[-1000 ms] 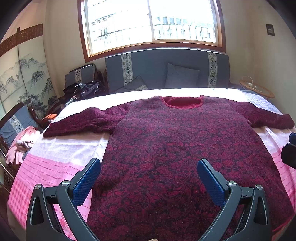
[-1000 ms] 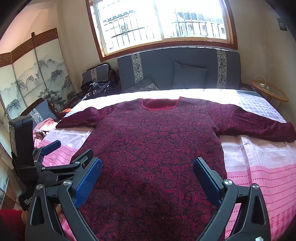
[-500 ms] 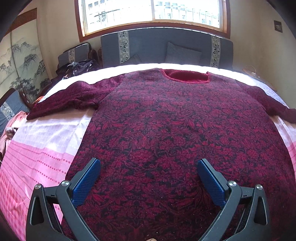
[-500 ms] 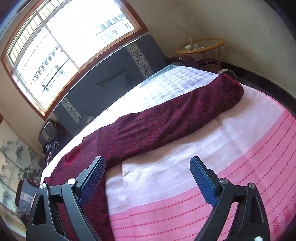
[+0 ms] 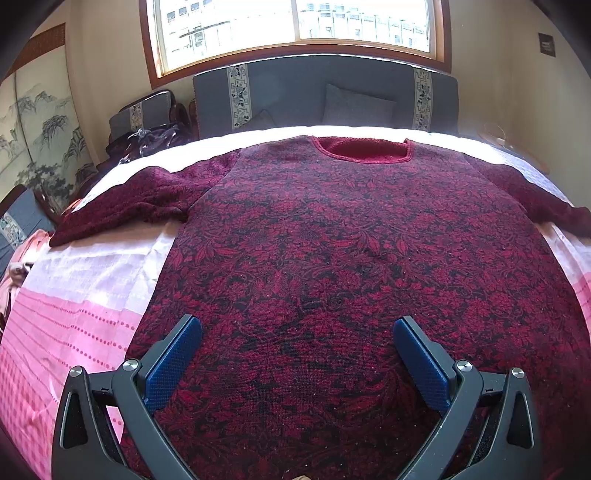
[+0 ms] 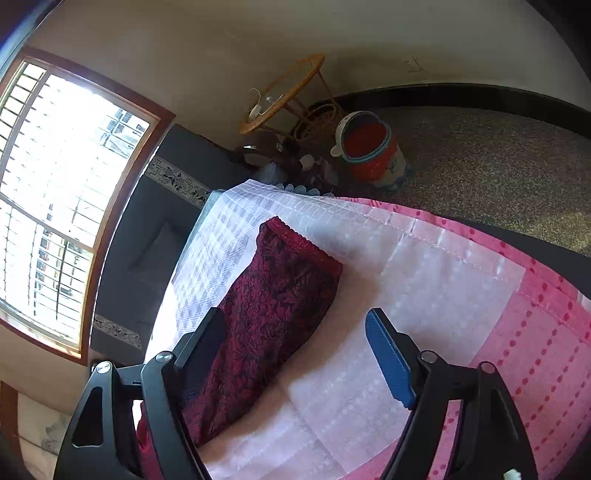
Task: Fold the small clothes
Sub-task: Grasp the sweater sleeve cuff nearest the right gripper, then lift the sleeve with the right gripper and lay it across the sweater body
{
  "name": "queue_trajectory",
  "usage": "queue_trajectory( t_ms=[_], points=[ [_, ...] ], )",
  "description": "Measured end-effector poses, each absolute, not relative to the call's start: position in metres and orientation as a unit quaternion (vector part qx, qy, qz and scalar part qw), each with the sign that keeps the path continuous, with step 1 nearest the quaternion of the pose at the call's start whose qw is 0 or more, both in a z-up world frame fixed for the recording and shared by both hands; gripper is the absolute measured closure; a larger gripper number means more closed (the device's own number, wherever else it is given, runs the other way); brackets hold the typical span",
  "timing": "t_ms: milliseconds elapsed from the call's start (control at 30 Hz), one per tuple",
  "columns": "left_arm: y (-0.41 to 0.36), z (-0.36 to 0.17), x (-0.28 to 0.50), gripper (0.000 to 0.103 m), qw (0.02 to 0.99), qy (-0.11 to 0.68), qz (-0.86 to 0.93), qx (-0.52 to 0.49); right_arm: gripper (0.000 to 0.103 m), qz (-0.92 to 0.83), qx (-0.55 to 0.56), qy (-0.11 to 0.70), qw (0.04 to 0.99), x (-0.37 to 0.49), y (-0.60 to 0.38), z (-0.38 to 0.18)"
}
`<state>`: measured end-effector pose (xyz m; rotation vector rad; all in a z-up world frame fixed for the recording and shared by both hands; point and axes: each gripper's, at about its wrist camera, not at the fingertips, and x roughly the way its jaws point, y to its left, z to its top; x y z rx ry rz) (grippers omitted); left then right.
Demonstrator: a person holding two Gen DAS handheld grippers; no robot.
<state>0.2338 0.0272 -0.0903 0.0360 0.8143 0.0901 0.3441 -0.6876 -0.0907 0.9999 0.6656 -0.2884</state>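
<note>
Sunlight comes through a big window [image 5: 295, 33] onto a bed with a pink and white bedspread [image 5: 74, 295], and a dark red flowered sweater [image 5: 351, 258] lies flat on it, front up, neck hole at the far end and both sleeves stretched out to the sides; it looks spread out this way so that each part can be folded in neatly. Behind the bed is a grey sofa back [image 5: 325, 96]; off the right side of the bed, on the floor, stand a wicker side table [image 6: 284, 92] and a red and white pot [image 6: 369, 147].

The left gripper [image 5: 297, 354] hangs over the lower middle of the sweater with its jaws wide and nothing between them; it may be waiting there to hold the body down.

The right gripper [image 6: 295, 354] points at the right sleeve [image 6: 273, 314]; its jaws are closing; the sleeve lies between them, close by the left finger, with the cuff further ahead; the pads do not press it yet. Folding the sleeve inward is probably the next step.
</note>
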Motion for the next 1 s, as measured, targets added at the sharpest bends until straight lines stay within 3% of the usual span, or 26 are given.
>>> queue_trajectory(
  t_ms=[267, 333, 400, 500, 633, 833, 1000],
  points=[
    [0.023, -0.093, 0.237, 0.0, 0.915, 0.4, 0.04, 0.026, 0.033, -0.137, 0.485, 0.311, 0.806, 0.371, -0.7, -0.102],
    [0.023, -0.093, 0.238, 0.0, 0.916, 0.399, 0.04, 0.027, 0.04, -0.137, 0.48, 0.326, 0.803, 0.376, -0.695, -0.101],
    [0.024, -0.092, 0.237, 0.0, 0.916, 0.397, 0.04, 0.026, 0.09, -0.142, 0.477, 0.358, 0.79, 0.383, -0.692, -0.105],
    [0.025, -0.092, 0.237, 0.0, 0.916, 0.398, 0.04, 0.021, 0.09, -0.16, 0.5, 0.346, 0.778, 0.376, -0.687, -0.105],
    [0.033, -0.091, 0.237, 0.0, 0.917, 0.394, 0.055, 0.007, 0.09, -0.097, 0.465, 0.32, 0.82, 0.388, -0.632, -0.064],
    [0.049, -0.089, 0.237, 0.0, 0.916, 0.392, 0.079, -0.028, 0.09, 0.058, 0.392, 0.319, 0.861, 0.424, -0.472, 0.001],
    [0.056, -0.089, 0.238, 0.0, 0.914, 0.395, 0.084, -0.046, 0.09, 0.158, 0.335, 0.347, 0.861, 0.447, -0.329, 0.007]
  ],
)
